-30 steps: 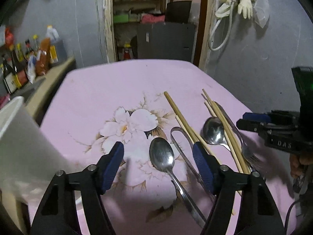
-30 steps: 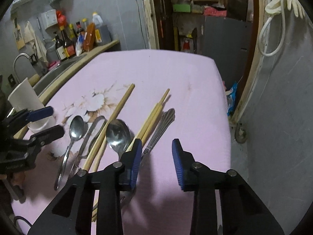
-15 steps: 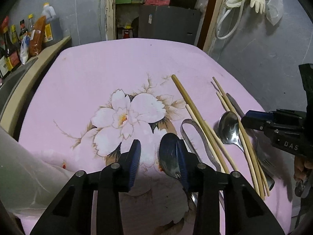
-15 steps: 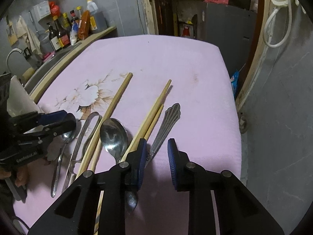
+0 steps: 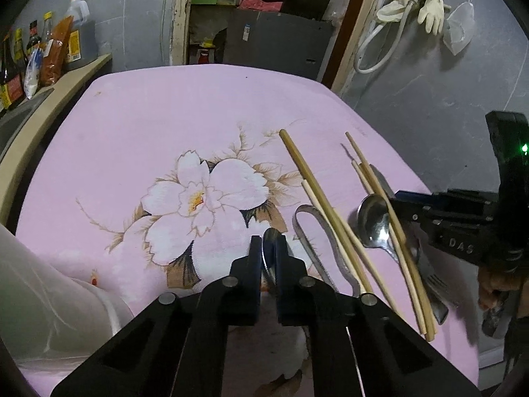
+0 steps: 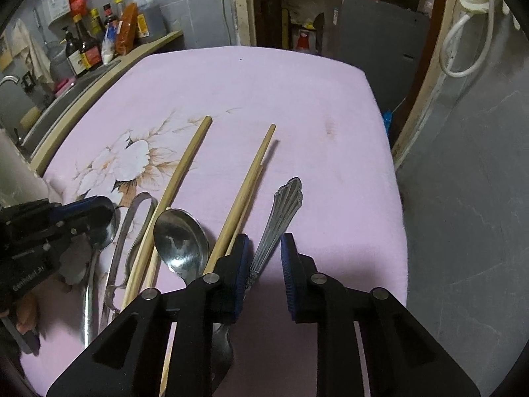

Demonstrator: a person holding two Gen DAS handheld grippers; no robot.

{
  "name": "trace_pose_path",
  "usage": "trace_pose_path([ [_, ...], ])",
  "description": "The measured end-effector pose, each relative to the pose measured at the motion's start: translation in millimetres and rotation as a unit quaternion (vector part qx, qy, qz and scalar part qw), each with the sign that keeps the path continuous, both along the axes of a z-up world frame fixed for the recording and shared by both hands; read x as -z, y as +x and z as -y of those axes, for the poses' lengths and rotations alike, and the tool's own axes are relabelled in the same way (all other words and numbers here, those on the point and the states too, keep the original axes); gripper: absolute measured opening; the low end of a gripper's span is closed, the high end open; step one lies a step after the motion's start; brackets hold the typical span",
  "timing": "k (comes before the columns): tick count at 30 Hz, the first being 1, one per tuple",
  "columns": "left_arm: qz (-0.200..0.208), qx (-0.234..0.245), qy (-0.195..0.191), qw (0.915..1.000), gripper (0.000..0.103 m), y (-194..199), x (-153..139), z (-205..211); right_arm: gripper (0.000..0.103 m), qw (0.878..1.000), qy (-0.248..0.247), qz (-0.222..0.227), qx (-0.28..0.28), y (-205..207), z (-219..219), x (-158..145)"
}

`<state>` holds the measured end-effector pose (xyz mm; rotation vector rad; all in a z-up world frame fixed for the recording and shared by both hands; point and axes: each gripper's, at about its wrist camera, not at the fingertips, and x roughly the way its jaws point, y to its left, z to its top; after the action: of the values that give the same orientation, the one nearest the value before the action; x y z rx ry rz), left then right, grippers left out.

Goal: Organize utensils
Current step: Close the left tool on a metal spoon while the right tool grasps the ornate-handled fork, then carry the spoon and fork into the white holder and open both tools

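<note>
Left wrist view: the left hand-held gripper (image 5: 268, 251) is pinching the small spoon (image 5: 269, 235) by its bowl, low over the pink table (image 5: 165, 125).

Right wrist view: the right hand-held gripper (image 6: 264, 261) is spread, straddling the fork (image 6: 281, 211) handle lying beside the chopsticks (image 6: 244, 192).

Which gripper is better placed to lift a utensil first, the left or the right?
Left. The left gripper is shut on the spoon, while the right gripper is open around the fork.

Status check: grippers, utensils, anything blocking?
Left gripper shut on small spoon. Right gripper open, straddling fork handle. Chopsticks lie against fork; second spoon beside them.
</note>
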<state>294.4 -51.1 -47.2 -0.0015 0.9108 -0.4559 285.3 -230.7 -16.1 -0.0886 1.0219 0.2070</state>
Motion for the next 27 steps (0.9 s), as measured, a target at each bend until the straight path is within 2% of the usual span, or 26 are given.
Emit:
trace_pose_path([
  [4, 0.025, 0.004, 0.003, 0.9997, 0.001, -6.1, -8.6, 4.4, 0.008, 1.000, 0.018, 0.001, 0.010, -4.2, 2.0, 0.6],
  [9, 0.078, 0.007, 0.012, 0.9968, 0.001, -27.8, -28.0, 12.2, 0.006, 0.997, 0.068, 0.015, 0.028, -15.1, 14.6, -4.3],
  [15, 0.120, -0.009, 0.001, 0.9927, 0.001, -55.6, -46.6, 13.5, 0.006, 0.990, 0.085, 0.110, 0.007, -58.5, 19.8, -16.1],
  [17, 0.134, -0.014, -0.003, 0.9908, 0.001, -63.4, -52.3, 15.2, 0.006, 0.984, 0.074, 0.159, -0.006, -77.7, 16.7, -20.4],
  [21, 0.164, -0.025, -0.009, 0.9861, 0.001, -79.0, -62.2, 12.2, 0.006, 0.971, 0.064, 0.229, -0.022, -103.9, 11.7, -29.0],
  [27, 0.191, -0.032, -0.021, 0.9809, 0.001, -100.6, -73.6, 12.0, 0.006, 0.951, 0.047, 0.303, -0.034, -124.7, 1.2, -39.9],
])
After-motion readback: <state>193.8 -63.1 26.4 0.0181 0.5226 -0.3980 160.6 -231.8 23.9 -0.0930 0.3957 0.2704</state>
